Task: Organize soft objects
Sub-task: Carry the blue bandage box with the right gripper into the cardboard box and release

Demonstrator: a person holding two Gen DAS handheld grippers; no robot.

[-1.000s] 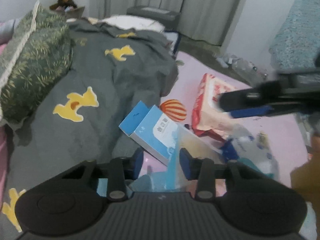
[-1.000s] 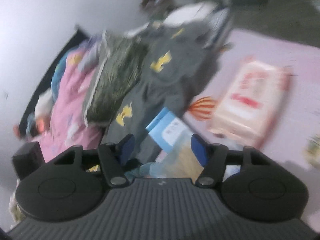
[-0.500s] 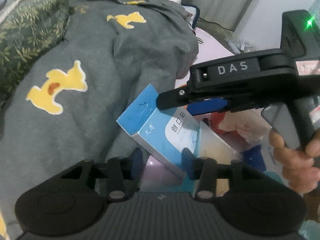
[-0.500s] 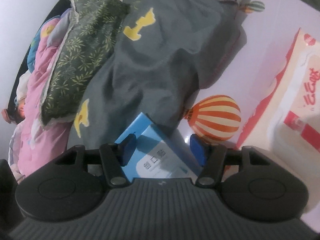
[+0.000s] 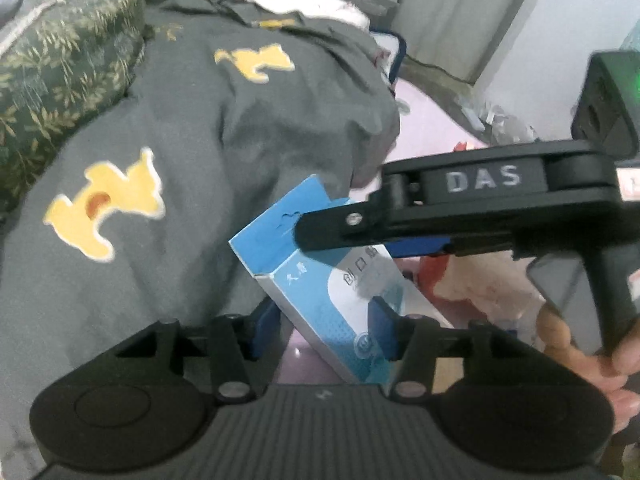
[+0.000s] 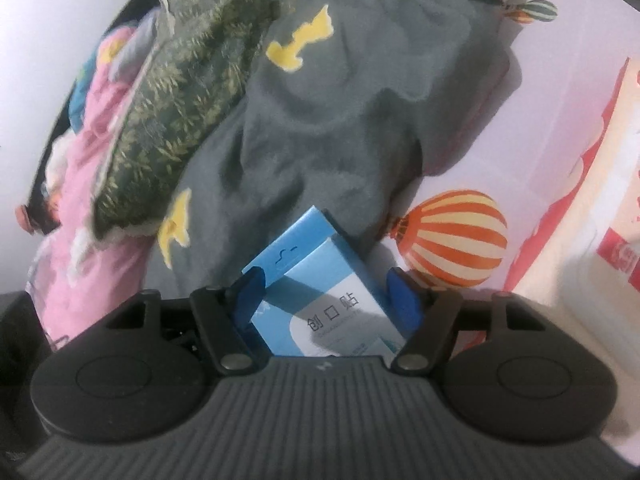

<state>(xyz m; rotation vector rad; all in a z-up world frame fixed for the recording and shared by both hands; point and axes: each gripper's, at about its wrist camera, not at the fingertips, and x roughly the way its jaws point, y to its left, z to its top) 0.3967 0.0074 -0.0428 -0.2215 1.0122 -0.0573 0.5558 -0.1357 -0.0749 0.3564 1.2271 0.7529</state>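
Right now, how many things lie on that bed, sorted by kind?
Grey blanket with yellow dogs: 1
Green leaf-print pillow: 1
Blue plaster box: 1
Red-and-white tissue pack: 1
Total: 4

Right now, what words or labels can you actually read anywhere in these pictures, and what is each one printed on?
"DAS": raised letters on the side of the right gripper, seen from the left wrist camera.
"创口贴": dark characters on the blue box, clearest in the right wrist view.
Smaller print under those characters on the box: too blurred to read.
Red and white pack at the right: it carries red markings, too blurred and cut off to read.
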